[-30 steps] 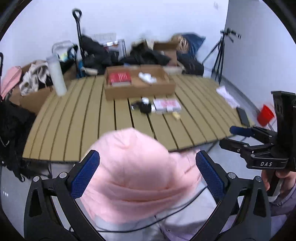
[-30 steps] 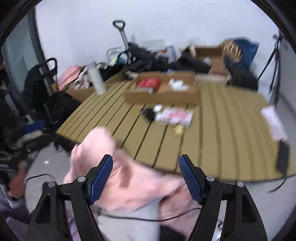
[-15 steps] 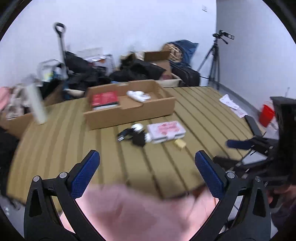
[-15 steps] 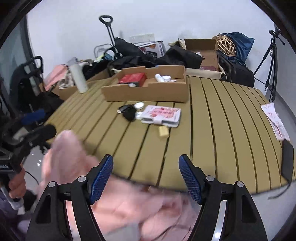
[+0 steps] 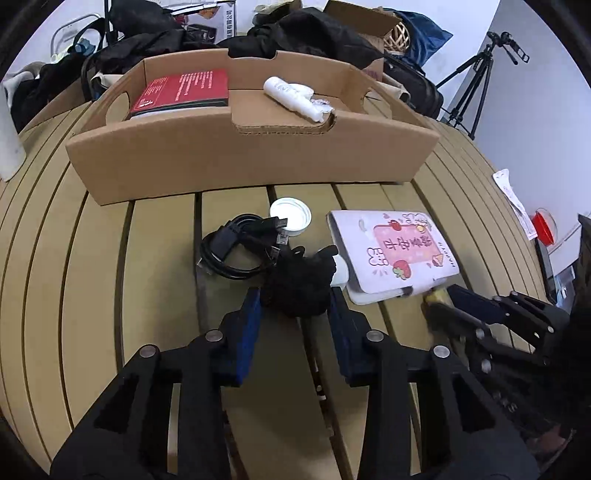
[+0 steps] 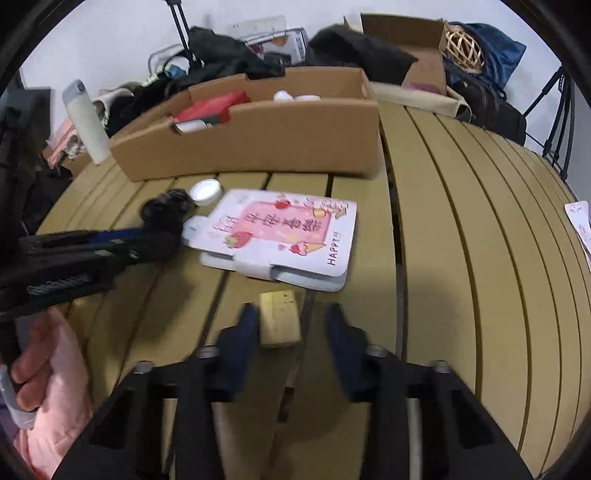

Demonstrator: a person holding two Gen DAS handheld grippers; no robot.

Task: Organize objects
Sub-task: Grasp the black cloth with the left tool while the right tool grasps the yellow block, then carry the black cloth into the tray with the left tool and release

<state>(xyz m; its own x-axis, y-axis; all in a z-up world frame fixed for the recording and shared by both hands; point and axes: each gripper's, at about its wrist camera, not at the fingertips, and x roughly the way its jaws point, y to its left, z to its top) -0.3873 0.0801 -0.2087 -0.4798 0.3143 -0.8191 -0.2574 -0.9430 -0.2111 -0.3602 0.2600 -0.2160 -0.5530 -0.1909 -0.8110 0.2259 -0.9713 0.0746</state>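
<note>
Past the desk you can see a big messy pile of black bags by the white wall. An open brown box sits in that pile. Next to it is a round wicker ball and a blue bag. A tripod with a camera stands by the wall on the right. A red bucket is down on the floor there. A white paper lies at the desk's right edge. On your left a tall white bottle stands at the desk's far edge, near some pink cloth.
</note>
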